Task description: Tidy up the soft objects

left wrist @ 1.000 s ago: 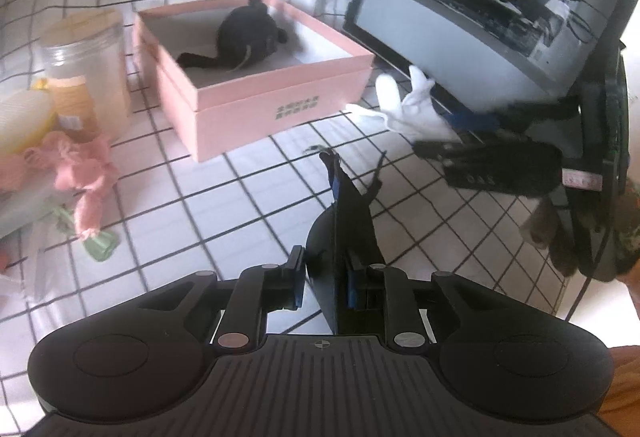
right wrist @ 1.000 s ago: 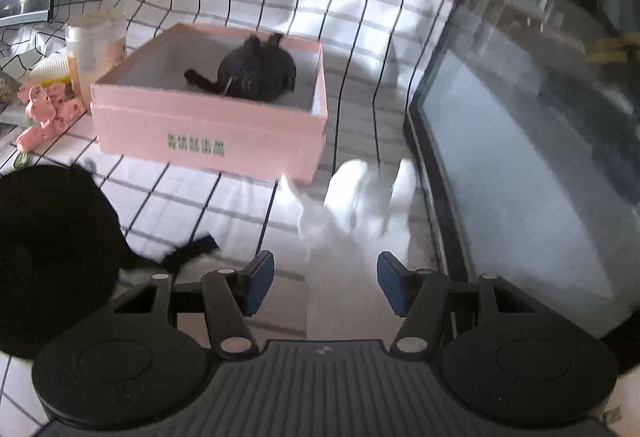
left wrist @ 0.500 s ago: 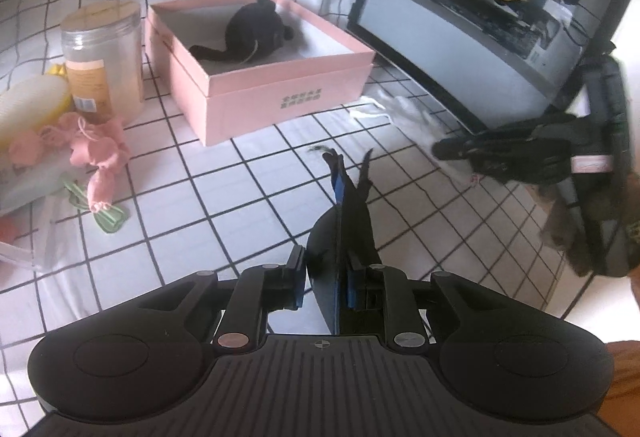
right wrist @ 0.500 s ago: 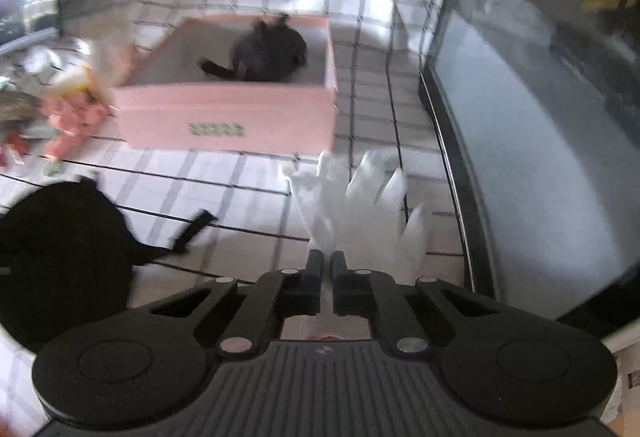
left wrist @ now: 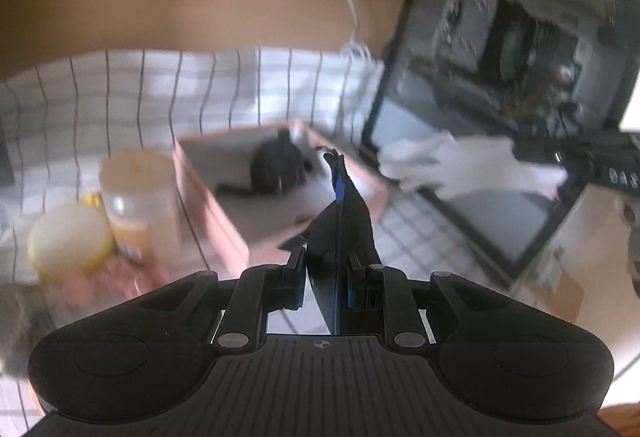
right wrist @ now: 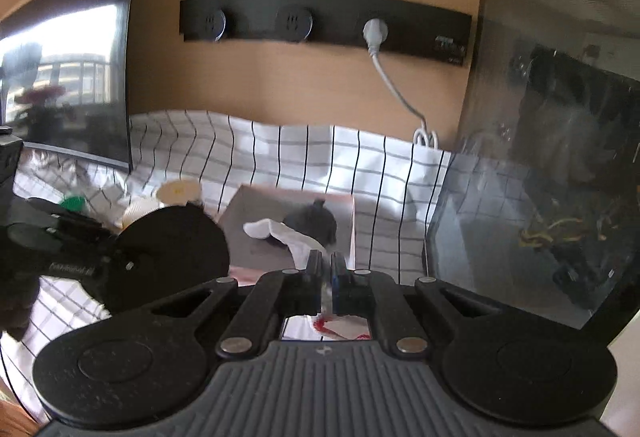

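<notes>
A pink box stands on the checked cloth with a black plush toy inside; both also show in the right wrist view, the box and the toy. My left gripper is shut on a black cap, held edge-on above the cloth; the cap appears as a round black shape in the right wrist view. My right gripper is shut on a white glove, lifted near the box; the glove hangs in the air in the left wrist view.
A clear jar, a yellow-white round tub and pink fabric flowers sit left of the box. A glass-sided computer case stands at the right. A monitor and a wall socket strip are behind.
Both grippers have risen and tilted up, so the wall now shows. The right gripper carried the white glove up off the cloth toward the box. The left still holds the cap.
</notes>
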`<state>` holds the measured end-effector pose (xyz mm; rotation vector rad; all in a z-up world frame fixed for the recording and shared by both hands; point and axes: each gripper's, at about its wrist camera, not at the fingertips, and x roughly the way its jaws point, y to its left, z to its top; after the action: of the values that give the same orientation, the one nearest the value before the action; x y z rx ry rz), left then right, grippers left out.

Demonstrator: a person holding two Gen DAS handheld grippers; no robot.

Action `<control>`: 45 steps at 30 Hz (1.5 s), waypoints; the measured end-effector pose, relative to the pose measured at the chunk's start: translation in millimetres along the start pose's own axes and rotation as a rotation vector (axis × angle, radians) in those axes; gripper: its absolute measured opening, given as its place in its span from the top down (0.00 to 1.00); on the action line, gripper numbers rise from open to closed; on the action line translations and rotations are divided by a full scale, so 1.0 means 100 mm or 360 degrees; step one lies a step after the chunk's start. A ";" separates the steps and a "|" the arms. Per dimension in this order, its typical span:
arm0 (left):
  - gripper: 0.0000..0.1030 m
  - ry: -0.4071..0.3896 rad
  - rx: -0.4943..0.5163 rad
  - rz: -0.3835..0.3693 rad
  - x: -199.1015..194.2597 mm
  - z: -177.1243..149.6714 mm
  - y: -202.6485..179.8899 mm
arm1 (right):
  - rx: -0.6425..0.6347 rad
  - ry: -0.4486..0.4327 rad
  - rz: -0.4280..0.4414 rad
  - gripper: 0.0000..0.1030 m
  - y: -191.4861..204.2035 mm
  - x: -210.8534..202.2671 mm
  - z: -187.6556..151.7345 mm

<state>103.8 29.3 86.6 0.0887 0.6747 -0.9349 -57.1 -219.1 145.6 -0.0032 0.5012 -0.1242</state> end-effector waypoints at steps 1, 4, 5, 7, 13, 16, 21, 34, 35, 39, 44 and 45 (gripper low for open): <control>0.79 -0.0021 0.0003 0.0006 0.01 0.07 -0.01 | 0.0006 -0.0010 0.0001 0.96 -0.02 0.01 0.04; 0.79 -0.0108 0.0005 0.0010 0.10 0.41 0.00 | 0.0022 -0.0092 -0.0006 0.96 -0.05 0.05 0.24; 0.79 -0.0134 -0.0008 0.0013 0.14 0.52 0.02 | 0.0024 -0.0130 -0.0006 0.98 -0.06 0.07 0.34; 0.79 -0.0172 -0.0058 0.0011 0.28 0.76 0.08 | 0.0023 -0.0178 -0.0026 0.98 -0.04 0.16 0.51; 0.78 0.0014 -0.0390 0.0025 1.14 0.97 0.43 | 0.0159 -0.0143 0.0060 0.98 -0.06 0.79 0.85; 0.78 0.0123 -0.0309 0.0189 1.41 0.91 0.42 | 0.0128 -0.0067 0.0076 0.98 -0.06 1.01 0.81; 0.78 -0.0006 -0.0435 0.0192 1.23 0.87 0.50 | -0.0055 0.0123 0.0115 0.64 -0.04 1.07 0.28; 0.78 0.0025 -0.0322 -0.0004 0.48 0.11 0.11 | 0.0064 0.0580 0.0169 0.41 -0.19 1.85 -0.85; 0.78 0.0056 -0.0293 0.0001 0.42 0.03 0.08 | 0.0071 0.0611 0.0187 0.40 -0.18 1.88 -0.87; 0.78 0.0111 -0.0274 0.0045 0.22 -0.24 0.10 | -0.0005 0.0616 0.0168 0.41 -0.07 1.89 -0.90; 0.78 0.0134 -0.0449 0.0126 0.04 -0.49 0.31 | -0.0002 0.0628 0.0158 0.88 -0.01 1.71 -0.80; 0.78 0.0127 -0.0484 0.0144 -0.01 -0.53 0.35 | -0.0006 0.0605 0.0168 0.88 0.01 1.61 -0.75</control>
<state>104.1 69.7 37.4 -0.1133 0.8728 -0.7364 46.6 -235.7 2.7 0.0438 0.8796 -0.0195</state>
